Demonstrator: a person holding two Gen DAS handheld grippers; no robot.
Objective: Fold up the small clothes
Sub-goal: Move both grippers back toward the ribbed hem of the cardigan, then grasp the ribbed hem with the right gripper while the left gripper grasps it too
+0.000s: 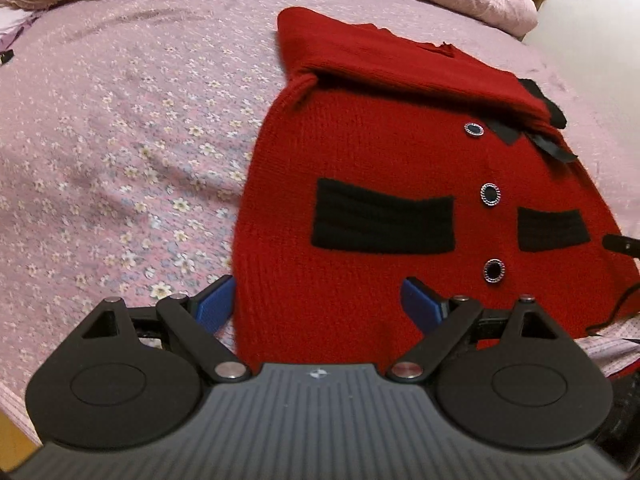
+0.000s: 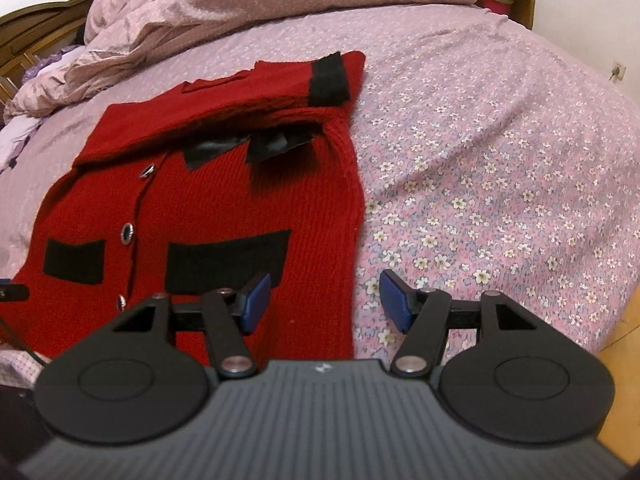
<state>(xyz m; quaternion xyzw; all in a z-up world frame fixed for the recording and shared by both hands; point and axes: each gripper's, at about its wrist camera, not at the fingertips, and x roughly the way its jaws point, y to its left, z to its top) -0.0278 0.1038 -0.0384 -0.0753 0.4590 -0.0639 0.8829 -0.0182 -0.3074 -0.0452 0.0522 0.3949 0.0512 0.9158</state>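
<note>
A red knitted cardigan [image 1: 360,168] with black pocket patches and dark buttons is laid flat on the bed [image 1: 120,140], filling the centre and right of the left wrist view and the left half of the right wrist view. Its sleeves are folded across its upper part. The left tool [image 1: 318,306] is spread over the lower left hem corner; the right tool [image 2: 324,300] is spread over the lower right hem edge. Nothing is pinched. A crumpled pink quilt [image 2: 240,12] is seen along the top.

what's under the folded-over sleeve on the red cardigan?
Under the sleeve on the red cardigan, black collar flaps poke out, and one button just below. The neckline and anything further under the fold are covered.
</note>
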